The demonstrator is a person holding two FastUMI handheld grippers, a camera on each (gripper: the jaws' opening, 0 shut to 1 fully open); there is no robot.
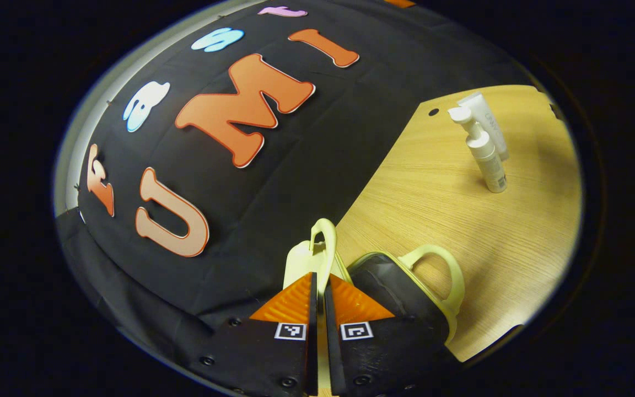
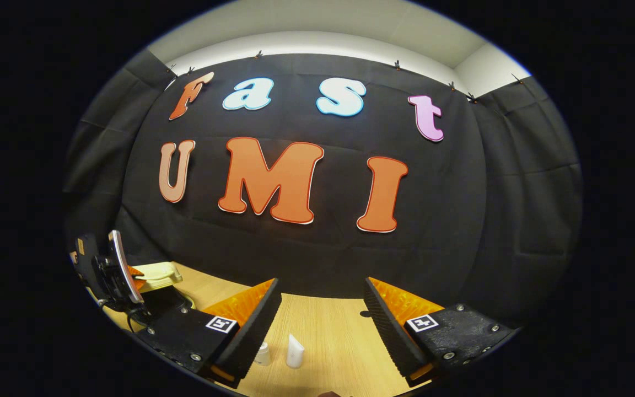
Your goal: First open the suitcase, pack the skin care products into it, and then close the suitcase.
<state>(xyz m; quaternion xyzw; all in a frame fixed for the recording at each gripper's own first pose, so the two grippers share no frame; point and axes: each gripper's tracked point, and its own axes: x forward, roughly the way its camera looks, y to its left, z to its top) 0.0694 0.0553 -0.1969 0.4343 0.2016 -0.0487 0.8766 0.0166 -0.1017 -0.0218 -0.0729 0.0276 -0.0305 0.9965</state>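
Observation:
In the left gripper view my left gripper is shut on the thin edge of the pale yellow suitcase lid, which stands lifted. The other half of the suitcase, dark inside and with a looped handle, lies just to the right on the wooden table. The skin care products stand farther off: a white tube and two white pump bottles. In the right gripper view my right gripper hangs open above a small bottle and the tube. The left gripper shows at far left by the suitcase.
The black cloth wall stands close behind the table's far edge. A small dark hole marks the tabletop near the products. Bare wood lies between the suitcase and the bottles.

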